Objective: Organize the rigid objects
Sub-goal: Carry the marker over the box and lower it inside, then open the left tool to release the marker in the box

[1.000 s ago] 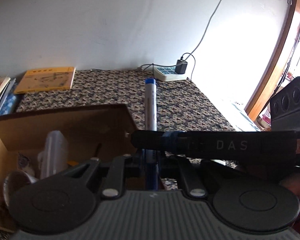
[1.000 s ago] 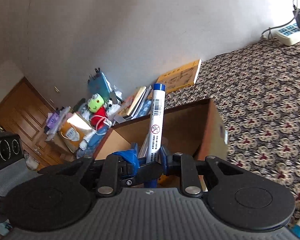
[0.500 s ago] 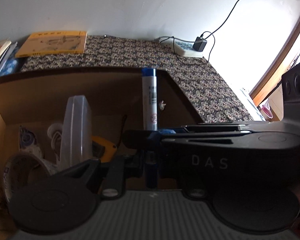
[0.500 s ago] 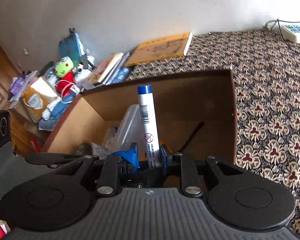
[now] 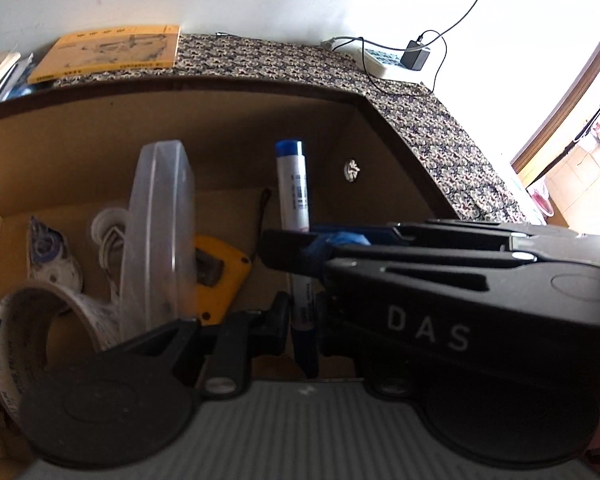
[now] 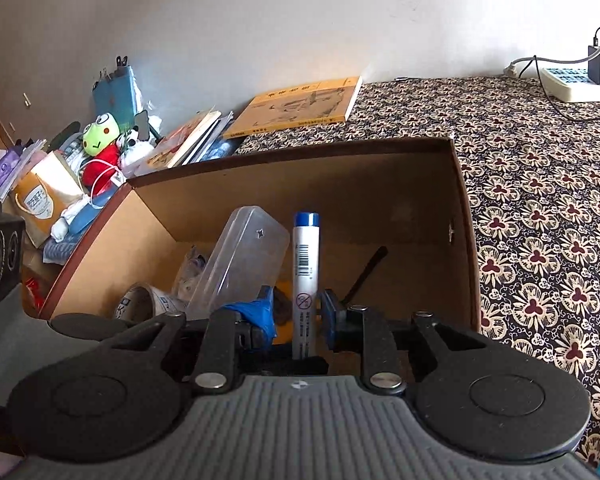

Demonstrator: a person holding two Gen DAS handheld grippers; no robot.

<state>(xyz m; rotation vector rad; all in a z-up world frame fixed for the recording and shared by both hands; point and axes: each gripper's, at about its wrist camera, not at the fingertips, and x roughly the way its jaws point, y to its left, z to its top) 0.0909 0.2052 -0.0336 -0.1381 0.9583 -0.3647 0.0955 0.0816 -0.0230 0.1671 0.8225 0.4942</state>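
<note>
The left claw [image 5: 302, 314] was clamped shut on the dark blue lower end of a marker [image 5: 294, 188], holding it upright over the open cardboard box [image 5: 180, 128], toward the box's right wall. The marker had a white barrel and a blue cap. It carried a barcode with small print too fine to read, and lower down a round prohibition symbol.

The right claw [image 6: 298, 314] reached across from the side, and its black body showed the white letters "DAS". Its jaws had just been opening. The marker stood between them, with a sliver of space showing on the blue-taped side, so the pads no longer pressed on it.

Inside the box, a clear plastic case [image 5: 156, 232] leaned on edge near the middle. A roll of printed tape [image 5: 20, 320] lay at the near left corner, its blue lettering blurred. A yellow tape measure [image 5: 216, 272] rested on the box floor between the case and the marker.

Beyond the box's far wall, on the patterned cloth [image 6: 540, 220], lay a yellow book [image 5: 108, 54] with a line drawing and characters that could not be made out. A white power strip [image 5: 388, 62] with a black adapter plugged in sat by the wall. A green frog plush [image 6: 100, 136] sat in the clutter off the box's left side.
</note>
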